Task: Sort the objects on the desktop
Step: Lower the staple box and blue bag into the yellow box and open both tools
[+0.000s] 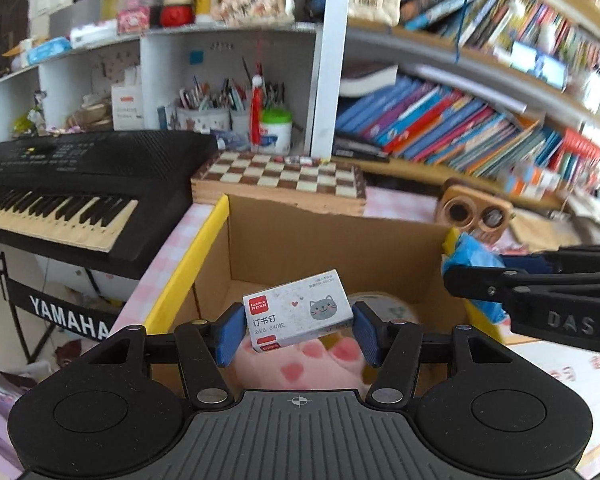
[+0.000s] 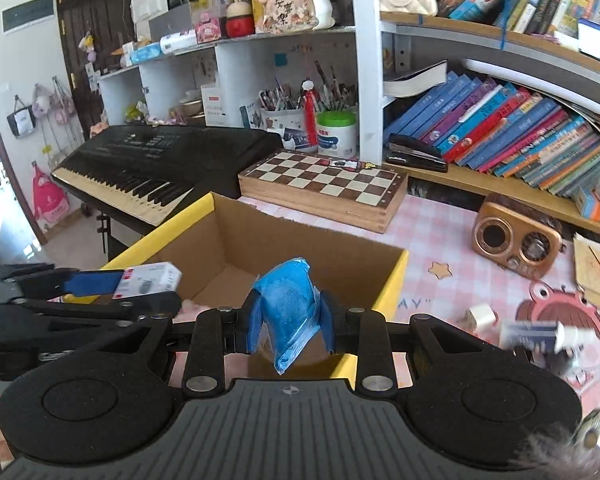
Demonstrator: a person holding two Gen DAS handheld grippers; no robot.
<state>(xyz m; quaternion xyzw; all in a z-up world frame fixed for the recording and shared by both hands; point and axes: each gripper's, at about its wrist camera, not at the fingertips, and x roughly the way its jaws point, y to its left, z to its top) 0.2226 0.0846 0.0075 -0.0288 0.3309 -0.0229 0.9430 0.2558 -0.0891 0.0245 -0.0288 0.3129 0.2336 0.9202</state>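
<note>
My left gripper (image 1: pixel 298 326) is shut on a white staple box (image 1: pixel 296 310) with a grey cat picture, held above the open cardboard box (image 1: pixel 320 236) with yellow-taped rims. My right gripper (image 2: pixel 290 320) is shut on a crumpled blue plastic packet (image 2: pixel 288 308), held over the same cardboard box (image 2: pixel 260 236) near its front edge. The right gripper with the blue packet (image 1: pixel 472 260) shows at the right of the left wrist view. The left gripper with the staple box (image 2: pixel 148 278) shows at the left of the right wrist view. A pink plush item (image 1: pixel 300 364) lies inside the box.
A chessboard case (image 2: pixel 324 188) lies behind the box. A black keyboard (image 2: pixel 160 160) stands to the left. A wooden radio (image 2: pixel 516 236), a small white item (image 2: pixel 480 316) and a blurred tube (image 2: pixel 540 336) lie on the pink checked tablecloth (image 2: pixel 440 240) at right. Bookshelves stand behind.
</note>
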